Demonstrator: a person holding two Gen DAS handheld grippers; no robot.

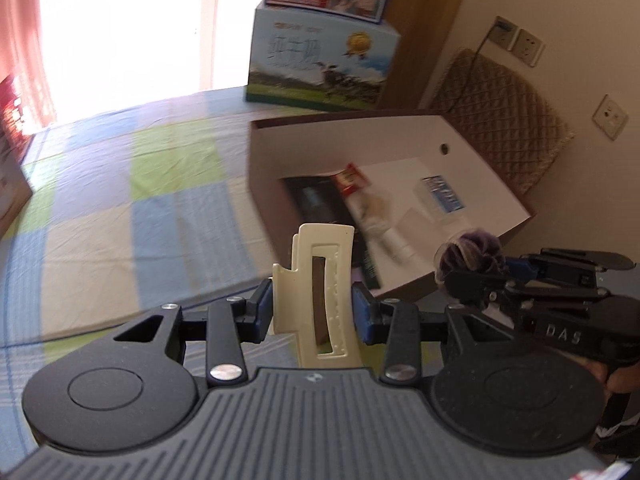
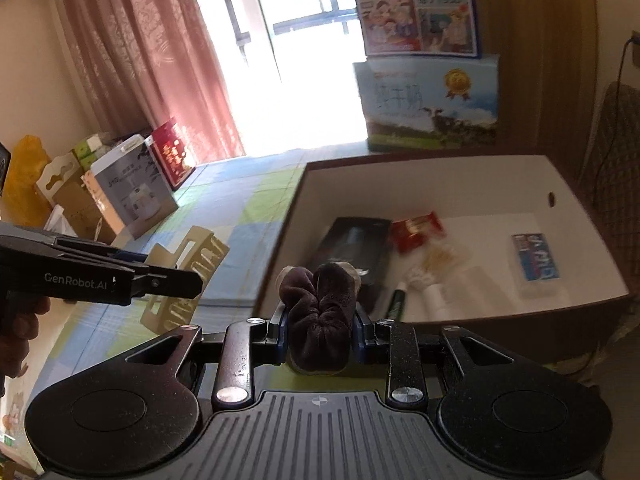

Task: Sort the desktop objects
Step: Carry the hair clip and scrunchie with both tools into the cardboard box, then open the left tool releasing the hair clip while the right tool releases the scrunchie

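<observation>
Left claw [image 1: 312, 312] clamped on a cream hair clip [image 1: 320, 280], pads pressing both its sides; the clip stands upright between the fingers, held above the counter [image 1: 120, 200] just short of the near left corner of the open box [image 1: 260, 168]. Right claw [image 2: 320, 332] closed on a dark purple scrunchie [image 2: 320, 300], bunched between the pads, at the box's near wall.

Seen from the right wrist, the left claw comes in at the left with the clip [image 2: 188, 272] hanging over the cloth.

Inside the white-lined box [image 2: 480, 184]: a black flat pack [image 2: 352, 248], a red packet [image 2: 416, 230], a blue-labelled clear case [image 2: 534, 258], a white tube [image 2: 432, 294], a green pen [image 2: 396, 300].

Counter carries a checked cloth, blue, green and cream. A milk carton box [image 1: 320, 60] stands behind, a picture box on top. Pink curtain [image 2: 160, 60] beside a bright window; cartons [image 2: 128, 196] stacked at far left.
</observation>
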